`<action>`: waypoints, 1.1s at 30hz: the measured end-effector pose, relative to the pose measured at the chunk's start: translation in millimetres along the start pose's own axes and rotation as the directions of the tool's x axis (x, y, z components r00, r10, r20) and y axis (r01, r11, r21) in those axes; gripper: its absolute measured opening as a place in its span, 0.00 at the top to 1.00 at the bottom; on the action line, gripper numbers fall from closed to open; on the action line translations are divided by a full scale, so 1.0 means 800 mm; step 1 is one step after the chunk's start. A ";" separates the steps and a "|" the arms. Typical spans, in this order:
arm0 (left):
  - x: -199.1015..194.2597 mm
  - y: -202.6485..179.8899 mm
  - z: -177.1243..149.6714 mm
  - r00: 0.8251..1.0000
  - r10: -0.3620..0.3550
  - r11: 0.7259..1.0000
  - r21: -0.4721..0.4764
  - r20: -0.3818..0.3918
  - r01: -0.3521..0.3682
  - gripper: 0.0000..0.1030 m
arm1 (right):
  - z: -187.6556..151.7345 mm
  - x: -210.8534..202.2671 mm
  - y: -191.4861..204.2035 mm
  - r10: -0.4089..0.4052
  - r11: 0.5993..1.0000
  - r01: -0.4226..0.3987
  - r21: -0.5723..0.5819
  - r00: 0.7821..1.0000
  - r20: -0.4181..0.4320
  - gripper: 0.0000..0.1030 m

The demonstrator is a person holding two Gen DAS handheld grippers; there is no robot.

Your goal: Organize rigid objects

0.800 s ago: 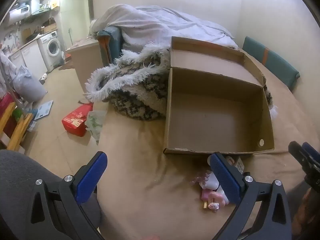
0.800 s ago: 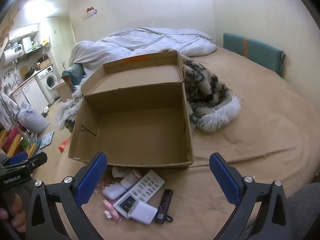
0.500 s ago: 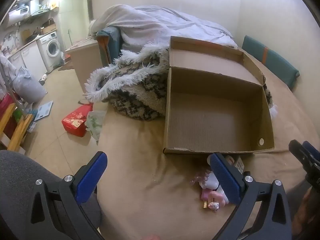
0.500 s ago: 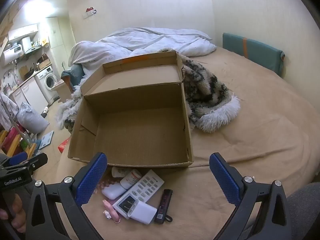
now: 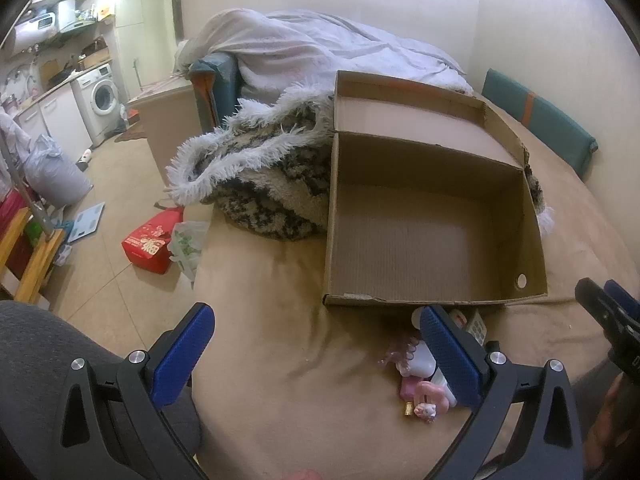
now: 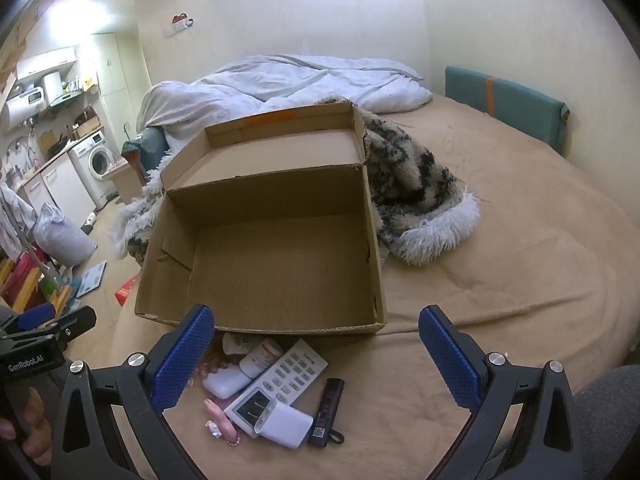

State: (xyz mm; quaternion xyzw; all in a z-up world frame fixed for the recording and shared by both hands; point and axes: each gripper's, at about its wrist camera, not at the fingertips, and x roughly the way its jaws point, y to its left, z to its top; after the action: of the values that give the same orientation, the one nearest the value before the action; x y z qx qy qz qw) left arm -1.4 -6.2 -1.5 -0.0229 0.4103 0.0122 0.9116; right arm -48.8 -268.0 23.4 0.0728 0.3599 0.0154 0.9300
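Both grippers hang low over the tan bedspread (image 6: 500, 240), in front of the open brown cardboard box (image 6: 272, 272), and both are spread wide with nothing between the blue pads. The left gripper (image 5: 316, 354) points toward the near left corner of the box; its right finger (image 5: 448, 356) covers part of the small pile of objects. The right gripper (image 6: 316, 354) looks straight over the pile into the box, which has nothing inside (its lid is folded back against the fluffy black-and-white blanket (image 6: 416, 200)).

The pile lies on the bedspread just before the near wall of the box. In it are a white remote control with grey buttons (image 6: 280, 384), a white rectangular block (image 6: 286, 424) lying on the remote's lower end, a slim black stick-shaped device with a loop (image 6: 326, 412) just to the right of the remote, a white bottle with a red label (image 6: 260, 360), a flat white case (image 6: 226, 382) and a pink toy-like piece (image 6: 220, 420). From the left wrist view the pink things (image 5: 420, 394) sit close beside the right finger.

At the left edge of the right wrist view the person's hand (image 6: 30, 432) holds the left tool's handle.
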 end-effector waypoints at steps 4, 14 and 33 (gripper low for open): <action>0.000 0.000 0.000 1.000 0.002 1.000 0.001 -0.002 -0.002 0.00 | 0.000 0.000 -0.001 -0.001 1.000 0.001 0.000 1.000 0.000 0.00; 0.003 -0.002 -0.005 1.000 0.008 1.000 -0.006 -0.002 -0.008 0.00 | 0.000 0.002 -0.001 -0.003 1.000 0.003 0.006 1.000 -0.007 0.00; 0.004 0.006 -0.003 1.000 0.009 1.000 -0.010 -0.010 -0.009 0.00 | -0.001 0.003 -0.001 -0.003 1.000 0.003 0.007 1.000 -0.012 0.00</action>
State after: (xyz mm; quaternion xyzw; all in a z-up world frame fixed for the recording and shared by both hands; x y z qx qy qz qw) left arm -1.1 -1.7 -6.0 -0.0258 0.4149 0.0183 0.9093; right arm -47.2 -268.7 21.2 0.0751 0.3657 0.0131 0.9276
